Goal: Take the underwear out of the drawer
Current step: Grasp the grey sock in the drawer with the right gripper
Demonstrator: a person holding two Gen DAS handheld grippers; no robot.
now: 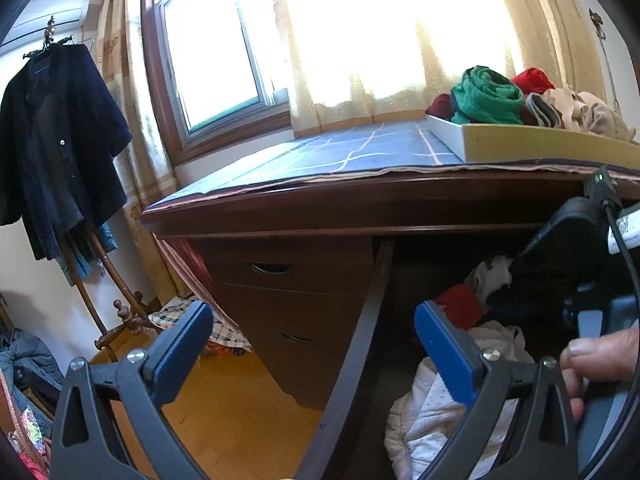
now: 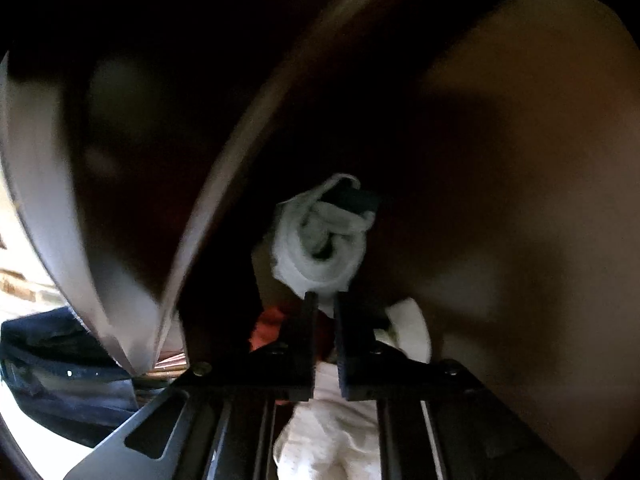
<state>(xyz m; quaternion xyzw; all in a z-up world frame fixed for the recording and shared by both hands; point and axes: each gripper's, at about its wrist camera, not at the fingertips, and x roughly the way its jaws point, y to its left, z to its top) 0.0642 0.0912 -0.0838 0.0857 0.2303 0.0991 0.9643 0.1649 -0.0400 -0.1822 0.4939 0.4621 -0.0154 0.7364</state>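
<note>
The left tongs (image 1: 314,344) have dark grey angular arms with triangular cut-outs, silver round-head screws at the joints and flat blue pads (image 1: 448,354) on the inner faces. At three o'clock in the left wrist view, the right tongs' black housing (image 1: 568,248) carries a small black unit with a green light and a black cable. The right tongs (image 2: 325,300) have slim black fingers (image 2: 308,332), small screws and parallel rails.

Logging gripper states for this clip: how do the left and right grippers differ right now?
The left gripper stands wide open with nothing between its blue pads; the right gripper is shut on a rolled white garment. The left gripper hangs outside, in front of the drawer; the right gripper reaches deep into its dark interior. Both point towards the drawer's clothes.
</note>
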